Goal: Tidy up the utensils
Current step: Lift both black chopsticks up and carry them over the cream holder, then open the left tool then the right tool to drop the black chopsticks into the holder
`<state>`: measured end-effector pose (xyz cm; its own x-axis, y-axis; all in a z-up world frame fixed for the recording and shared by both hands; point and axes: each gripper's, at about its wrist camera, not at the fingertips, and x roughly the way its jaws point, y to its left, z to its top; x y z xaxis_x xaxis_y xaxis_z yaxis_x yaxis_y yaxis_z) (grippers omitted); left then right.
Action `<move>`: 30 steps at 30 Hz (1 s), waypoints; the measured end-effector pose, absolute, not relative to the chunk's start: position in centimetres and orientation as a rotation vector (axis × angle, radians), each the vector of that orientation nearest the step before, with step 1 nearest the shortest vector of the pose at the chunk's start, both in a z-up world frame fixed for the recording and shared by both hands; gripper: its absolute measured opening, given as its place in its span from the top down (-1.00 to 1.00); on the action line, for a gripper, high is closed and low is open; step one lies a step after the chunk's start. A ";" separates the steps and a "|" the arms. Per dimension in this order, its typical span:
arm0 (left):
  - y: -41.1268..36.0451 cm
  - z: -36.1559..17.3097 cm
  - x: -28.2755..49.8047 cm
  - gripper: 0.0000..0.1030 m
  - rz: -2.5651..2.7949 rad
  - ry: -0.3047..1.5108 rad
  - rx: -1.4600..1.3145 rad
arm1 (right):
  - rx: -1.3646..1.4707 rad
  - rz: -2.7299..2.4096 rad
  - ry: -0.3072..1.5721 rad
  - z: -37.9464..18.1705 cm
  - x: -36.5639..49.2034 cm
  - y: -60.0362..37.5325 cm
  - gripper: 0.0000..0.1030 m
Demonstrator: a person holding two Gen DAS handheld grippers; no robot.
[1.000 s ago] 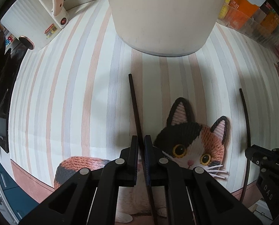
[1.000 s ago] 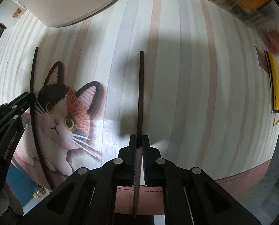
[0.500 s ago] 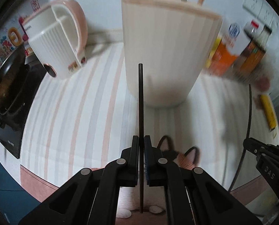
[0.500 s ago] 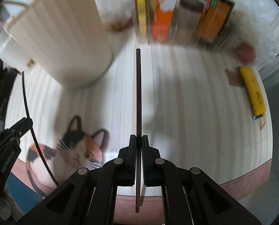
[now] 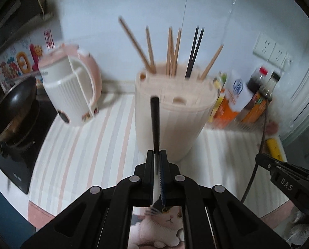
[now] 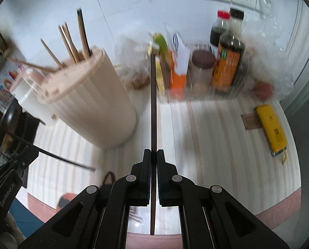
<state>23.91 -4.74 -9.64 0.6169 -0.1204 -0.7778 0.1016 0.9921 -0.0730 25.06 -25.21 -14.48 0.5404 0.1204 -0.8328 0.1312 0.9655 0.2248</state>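
The left hand-held gripper (image 5: 156, 152) pinches a black chopstick (image 5: 155, 122) pointing toward the holder (image 5: 171, 120). The right hand-held gripper (image 6: 153, 152) pinches a second chopstick (image 6: 153, 103) beside it.

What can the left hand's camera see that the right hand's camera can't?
Only the left wrist view shows the cat picture on the mat below the left gripper. Only the right wrist view shows the whole yellow phone and a brown-lidded jar. Both show the cream chopstick holder, the sauce bottles, and each gripper shut on a dark chopstick.

Both grippers are matte black with silver round screws; the right gripper (image 5: 287, 178) is lettered "DAS".
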 end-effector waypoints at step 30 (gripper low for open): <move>-4.8 6.6 33.7 1.00 -0.192 0.613 -0.091 | 0.451 0.124 0.558 3.8 36.7 -26.9 0.90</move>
<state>33.72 -4.75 6.56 0.8011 -0.2053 -0.5623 0.1518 0.9783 -0.1410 36.72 -26.92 3.83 0.8439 0.2334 -0.4830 0.0073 0.8953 0.4454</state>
